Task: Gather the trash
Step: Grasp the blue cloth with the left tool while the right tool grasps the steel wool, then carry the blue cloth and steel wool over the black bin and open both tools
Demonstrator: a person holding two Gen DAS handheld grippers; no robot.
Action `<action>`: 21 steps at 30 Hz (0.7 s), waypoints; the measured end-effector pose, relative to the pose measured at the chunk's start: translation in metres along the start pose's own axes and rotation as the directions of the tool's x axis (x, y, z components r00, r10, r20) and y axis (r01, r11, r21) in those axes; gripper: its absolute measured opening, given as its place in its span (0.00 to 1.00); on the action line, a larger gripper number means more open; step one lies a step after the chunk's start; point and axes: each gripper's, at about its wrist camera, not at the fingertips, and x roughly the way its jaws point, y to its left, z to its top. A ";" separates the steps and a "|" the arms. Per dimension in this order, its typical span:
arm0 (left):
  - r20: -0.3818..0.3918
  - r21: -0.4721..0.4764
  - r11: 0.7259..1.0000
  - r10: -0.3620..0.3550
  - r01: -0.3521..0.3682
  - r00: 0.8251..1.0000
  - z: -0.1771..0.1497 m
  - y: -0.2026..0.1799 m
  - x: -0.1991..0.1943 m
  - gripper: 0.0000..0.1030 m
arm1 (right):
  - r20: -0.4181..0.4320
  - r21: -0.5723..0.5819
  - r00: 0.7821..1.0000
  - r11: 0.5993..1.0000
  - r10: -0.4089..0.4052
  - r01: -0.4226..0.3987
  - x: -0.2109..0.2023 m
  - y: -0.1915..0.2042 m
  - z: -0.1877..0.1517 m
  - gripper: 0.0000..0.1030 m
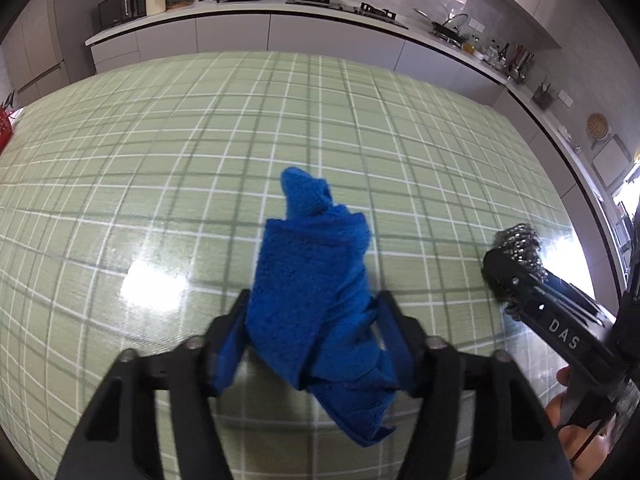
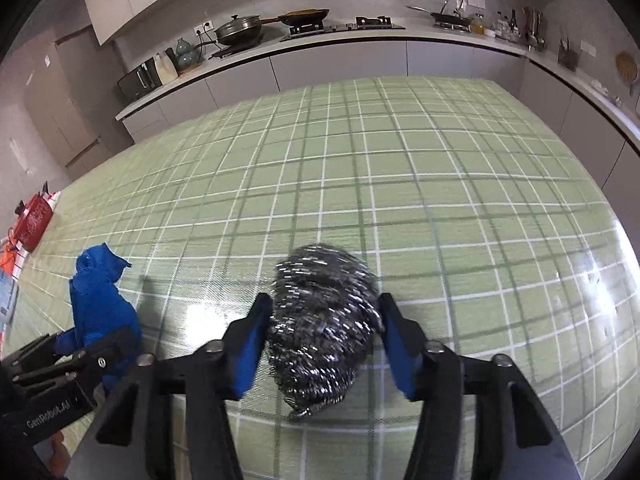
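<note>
My left gripper [image 1: 312, 300] is shut on a crumpled blue cloth [image 1: 316, 280] and holds it above the green checked table [image 1: 200, 140]. The cloth sticks up and forward past the fingertips. My right gripper [image 2: 324, 304] is shut on a silver steel wool ball [image 2: 324, 320], also held over the table. In the left wrist view the right gripper [image 1: 508, 264] shows at the right edge with the steel wool [image 1: 520, 246] in it. In the right wrist view the left gripper [image 2: 100, 344] with the blue cloth [image 2: 100, 304] shows at the lower left.
A kitchen counter [image 1: 240, 16] with pans, a stove and jars runs behind the table and along the right wall. A red object [image 2: 34, 220] sits beyond the table's left edge.
</note>
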 end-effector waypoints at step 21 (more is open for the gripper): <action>0.049 0.031 0.998 -0.054 0.052 0.997 -0.016 -0.038 -0.024 0.36 | 0.017 0.068 0.996 0.994 0.089 -0.090 -0.049 -0.051 -0.031 0.44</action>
